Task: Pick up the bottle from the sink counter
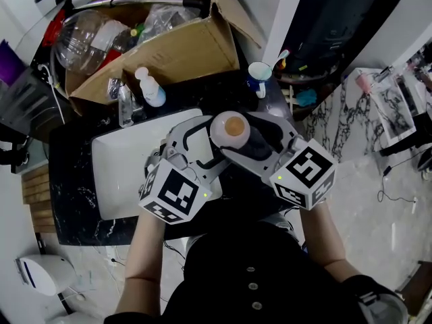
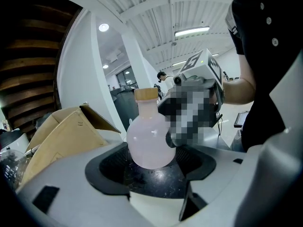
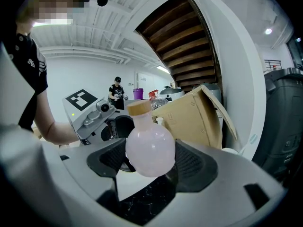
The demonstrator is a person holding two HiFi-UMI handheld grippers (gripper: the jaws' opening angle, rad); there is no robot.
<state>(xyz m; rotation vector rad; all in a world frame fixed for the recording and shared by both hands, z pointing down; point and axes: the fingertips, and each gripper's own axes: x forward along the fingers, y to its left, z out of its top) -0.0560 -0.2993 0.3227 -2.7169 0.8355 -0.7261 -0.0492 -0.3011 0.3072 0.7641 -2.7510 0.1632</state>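
Observation:
A round, pale pink bottle (image 1: 229,128) with a tan cap hangs upright in the air above the right edge of the white sink (image 1: 121,160). My left gripper (image 1: 212,144) reaches it from the left and my right gripper (image 1: 246,140) from the right, their tips meeting around it. In the left gripper view the bottle (image 2: 150,141) fills the gap between the left gripper's (image 2: 151,161) black pads, and the right gripper's marker cube (image 2: 201,65) stands just behind. In the right gripper view the bottle (image 3: 150,150) sits pressed between the right gripper's (image 3: 150,162) pads.
A cardboard box (image 1: 196,49) of clear plastic bottles stands behind the sink. A pump bottle (image 1: 152,90) and the tap (image 1: 125,106) are at the sink's back edge. A white and blue mug (image 1: 260,73) rests on the black counter (image 1: 74,181) at the back right.

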